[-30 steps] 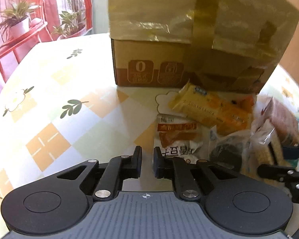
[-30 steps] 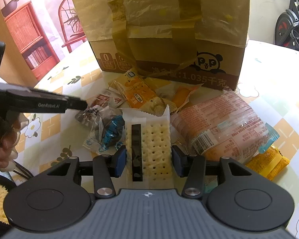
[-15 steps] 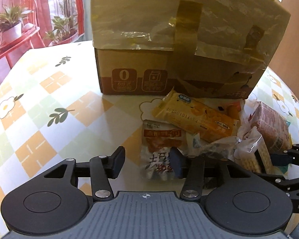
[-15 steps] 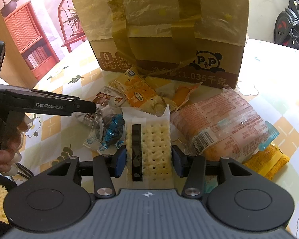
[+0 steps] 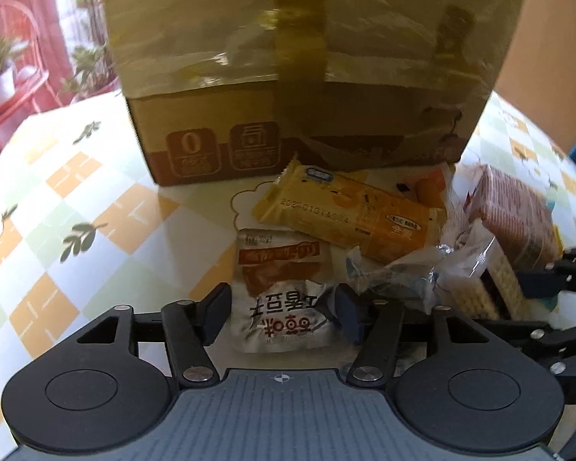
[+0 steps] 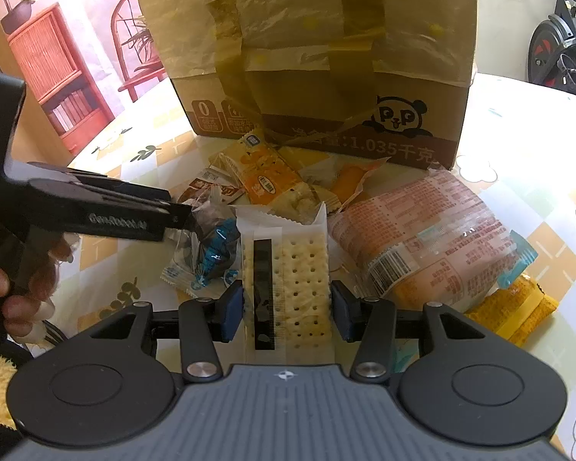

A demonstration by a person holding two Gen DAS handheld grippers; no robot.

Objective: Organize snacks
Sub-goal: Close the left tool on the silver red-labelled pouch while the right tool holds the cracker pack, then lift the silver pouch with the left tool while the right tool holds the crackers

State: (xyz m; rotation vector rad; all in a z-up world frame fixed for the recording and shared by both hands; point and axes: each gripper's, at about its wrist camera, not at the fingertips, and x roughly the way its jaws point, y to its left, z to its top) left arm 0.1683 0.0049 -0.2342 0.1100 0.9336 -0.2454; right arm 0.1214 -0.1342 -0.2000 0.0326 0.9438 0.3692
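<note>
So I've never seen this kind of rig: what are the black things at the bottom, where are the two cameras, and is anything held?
No robot here: a person holds two black handheld grippers, each with a fisheye camera looking along its jaws.

In the left view, the left gripper has its jaws opening around a white foil snack packet, not pressing it. In the right view, the right gripper is closed on a clear-wrapped pack of pale crackers, and a hand holding the left tool shows.

Both face a taped brown cardboard box on a checked tablecloth, with an orange biscuit packet and a pink wafer pack among the pile.
</note>
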